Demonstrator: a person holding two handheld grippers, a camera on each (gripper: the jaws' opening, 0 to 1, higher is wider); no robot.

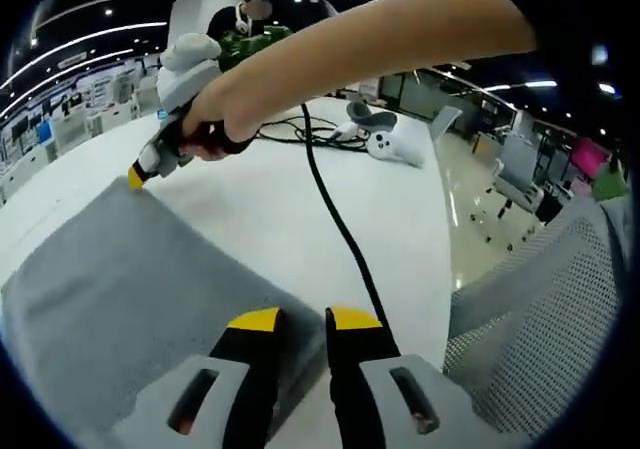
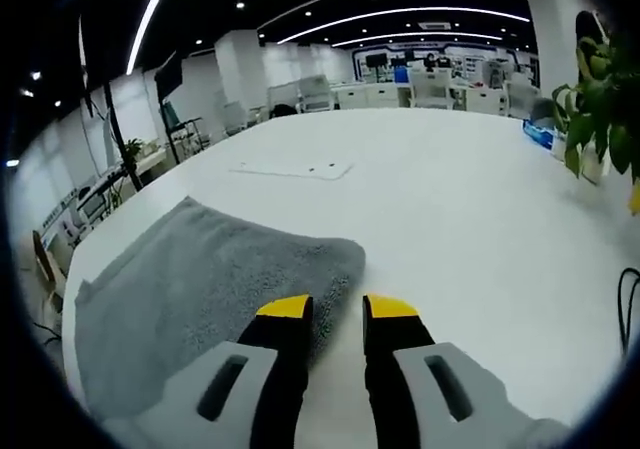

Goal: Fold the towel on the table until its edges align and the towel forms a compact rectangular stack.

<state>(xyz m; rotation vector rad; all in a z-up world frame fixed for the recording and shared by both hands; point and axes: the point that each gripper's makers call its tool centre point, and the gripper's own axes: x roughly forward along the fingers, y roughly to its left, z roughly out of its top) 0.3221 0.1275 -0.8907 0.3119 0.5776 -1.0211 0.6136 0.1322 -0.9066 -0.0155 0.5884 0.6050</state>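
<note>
Left gripper view: your left gripper (image 1: 303,319) stands released, its yellow-tipped jaws parted by a narrow gap, one jaw over the near corner of the grey towel (image 1: 130,289), the other over the bare white table (image 1: 400,229). A black cable (image 1: 335,219) runs from between the jaws away across the table. To the right of the jaws stands a grey mesh chair back (image 1: 540,309). Farther ahead and to the left, your hand (image 1: 215,129) holds the right gripper (image 1: 135,176), its yellow tip at the towel's far corner; you cannot tell from here whether it grips the cloth. Beyond it lie white controllers (image 1: 385,139).

Right gripper view: your right gripper (image 2: 338,307) is likewise released, jaws apart, the left jaw above the towel's (image 2: 200,289) edge. The towel lies flat, spreading ahead and to the left. A green plant (image 2: 595,99) stands far right.
</note>
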